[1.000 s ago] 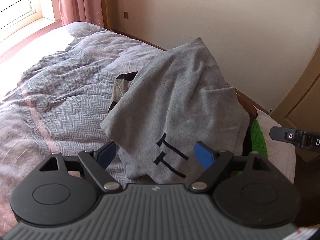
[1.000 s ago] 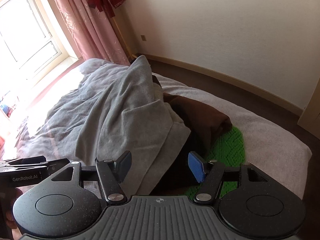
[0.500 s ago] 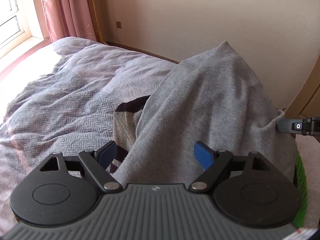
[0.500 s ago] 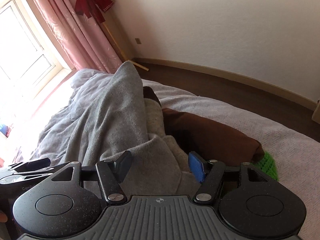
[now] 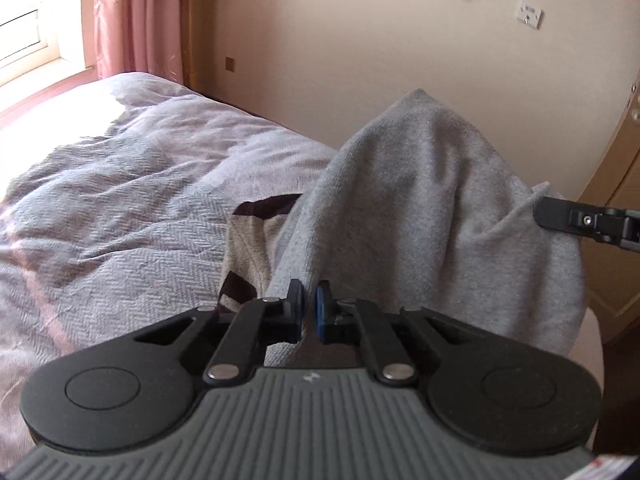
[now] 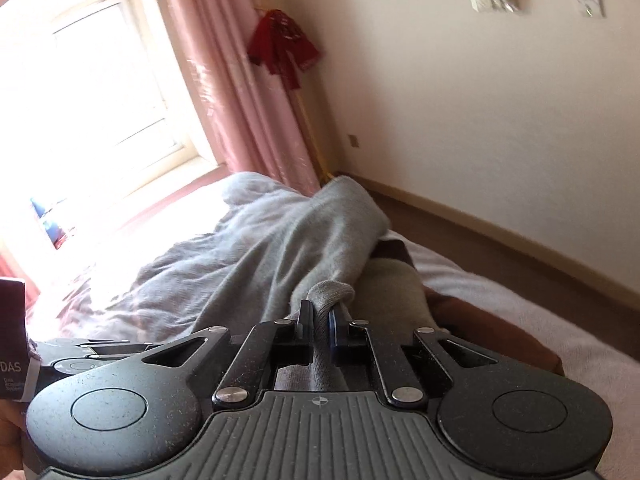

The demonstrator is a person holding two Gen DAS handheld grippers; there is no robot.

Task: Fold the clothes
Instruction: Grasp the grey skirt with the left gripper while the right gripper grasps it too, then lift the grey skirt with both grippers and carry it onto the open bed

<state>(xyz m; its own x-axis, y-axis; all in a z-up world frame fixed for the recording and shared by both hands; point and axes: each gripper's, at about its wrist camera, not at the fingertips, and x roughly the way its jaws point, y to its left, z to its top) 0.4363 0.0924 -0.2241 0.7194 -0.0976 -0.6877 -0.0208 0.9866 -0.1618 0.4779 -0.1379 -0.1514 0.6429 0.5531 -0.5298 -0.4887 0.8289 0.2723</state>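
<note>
Both jaws have just closed: left hand-held gripper [image 5: 309, 305] and right hand-held gripper [image 6: 320, 314] each clamp an edge of the grey garment [image 5: 424, 216], heaped on the bed [image 5: 120, 208]. Recommend lifting evenly, keeping the edge taut, clear of the brown clothing [image 6: 492, 332].

A sweatshirt [image 5: 432, 216] rises in a peak on the bed [image 5: 100, 220] ahead of me, draped over other clothes [image 5: 248, 240] at its left. My left gripper [image 5: 309, 312] pinches its near edge, my right gripper [image 6: 320, 324] a fold further right. A curtain [image 6: 240, 92] hangs behind the bed, with a window [image 6: 92, 92] to its left
</note>
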